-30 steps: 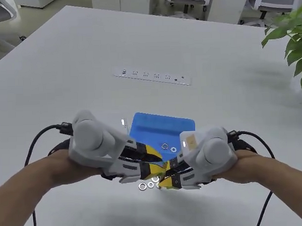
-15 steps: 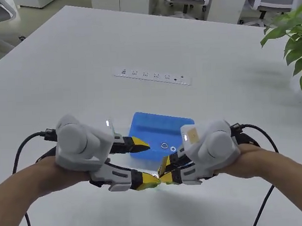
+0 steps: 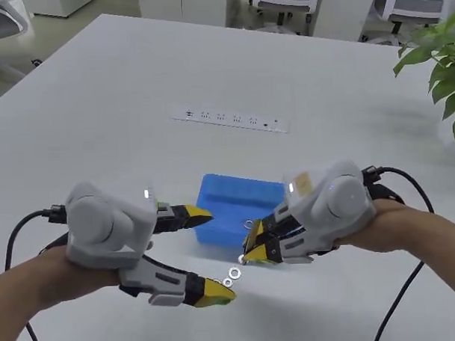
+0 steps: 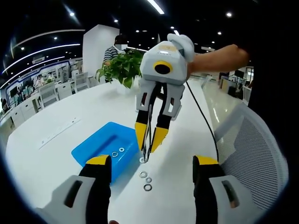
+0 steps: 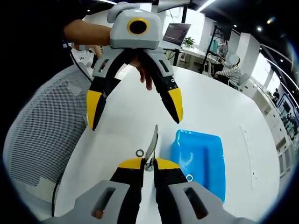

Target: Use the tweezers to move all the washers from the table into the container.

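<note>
Just off the near wall of the blue container (image 3: 228,194), on the bare table (image 3: 135,106): a short row of loose washers (image 3: 233,276), close under the tweezers (image 5: 153,144). Grips those tweezers in the right gripper (image 3: 256,253), with jaws pinched tight on the shank and nothing else between them. Points the long axis steeply down, with the tips at or on the washer nearest the container; cannot tell whether pinched or merely touched. Leaves the other loose washers a little nearer the person than the tips, roughly along one line. Holds the left gripper (image 3: 206,253) spread wide and empty, with the row just ahead of its open mouth. Shows a couple of washers already inside the container. Probably calls for only a short carry away from the person, up and over that near wall, with the right side plainly the nearer one.
</note>
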The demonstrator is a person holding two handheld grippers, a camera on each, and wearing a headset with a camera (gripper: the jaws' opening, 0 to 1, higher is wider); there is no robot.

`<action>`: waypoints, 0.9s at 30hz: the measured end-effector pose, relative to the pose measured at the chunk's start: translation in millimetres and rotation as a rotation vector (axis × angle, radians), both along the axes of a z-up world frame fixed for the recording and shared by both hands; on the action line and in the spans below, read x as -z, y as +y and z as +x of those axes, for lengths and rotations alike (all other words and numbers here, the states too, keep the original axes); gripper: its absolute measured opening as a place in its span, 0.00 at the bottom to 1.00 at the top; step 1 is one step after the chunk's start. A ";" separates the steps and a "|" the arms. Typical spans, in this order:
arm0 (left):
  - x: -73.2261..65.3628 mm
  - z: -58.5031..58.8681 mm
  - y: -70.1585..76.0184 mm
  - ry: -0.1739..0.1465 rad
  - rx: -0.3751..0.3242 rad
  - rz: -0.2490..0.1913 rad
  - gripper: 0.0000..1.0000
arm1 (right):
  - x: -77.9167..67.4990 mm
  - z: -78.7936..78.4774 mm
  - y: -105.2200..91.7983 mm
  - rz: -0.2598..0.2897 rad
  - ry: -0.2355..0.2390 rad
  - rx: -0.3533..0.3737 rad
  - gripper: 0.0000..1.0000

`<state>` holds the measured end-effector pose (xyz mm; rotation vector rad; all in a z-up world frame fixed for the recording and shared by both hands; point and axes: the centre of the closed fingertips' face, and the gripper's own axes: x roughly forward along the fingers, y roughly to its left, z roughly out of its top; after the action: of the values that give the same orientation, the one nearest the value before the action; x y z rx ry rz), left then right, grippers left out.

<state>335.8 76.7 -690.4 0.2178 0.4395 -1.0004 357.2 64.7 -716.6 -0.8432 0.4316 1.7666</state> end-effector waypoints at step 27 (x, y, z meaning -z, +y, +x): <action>-2.6 2.5 12.5 -0.002 -0.044 -0.001 0.99 | -17.8 41.7 9.8 0.015 -0.082 -0.024 0.09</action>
<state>338.3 89.2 -687.8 0.2071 0.4405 -0.9575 398.9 74.5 -698.9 -0.9099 0.3552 1.7488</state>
